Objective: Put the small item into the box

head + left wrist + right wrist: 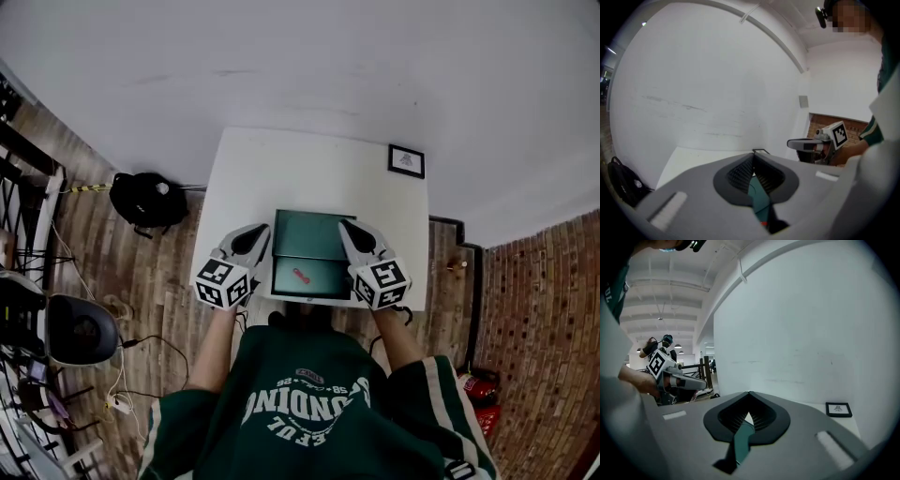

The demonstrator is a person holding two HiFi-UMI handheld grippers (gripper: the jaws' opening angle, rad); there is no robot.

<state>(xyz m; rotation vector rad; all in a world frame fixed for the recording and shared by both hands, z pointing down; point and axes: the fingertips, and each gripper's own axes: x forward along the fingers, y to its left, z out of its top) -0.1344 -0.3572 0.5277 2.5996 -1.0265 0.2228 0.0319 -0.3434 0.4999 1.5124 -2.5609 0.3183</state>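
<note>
View from above, near to far. A person in a green sweatshirt [309,403] holds 2 grippers, 1 on each side of an open dark green box [311,234] on a white table [309,169]. The left gripper [260,230] and right gripper [345,225] each have their jaws drawn together at the tips, with the box showing through the slit below. The small red item [301,276] lies inside the box's near half. A framed picture [406,160] lies at the table's far right corner.
</note>
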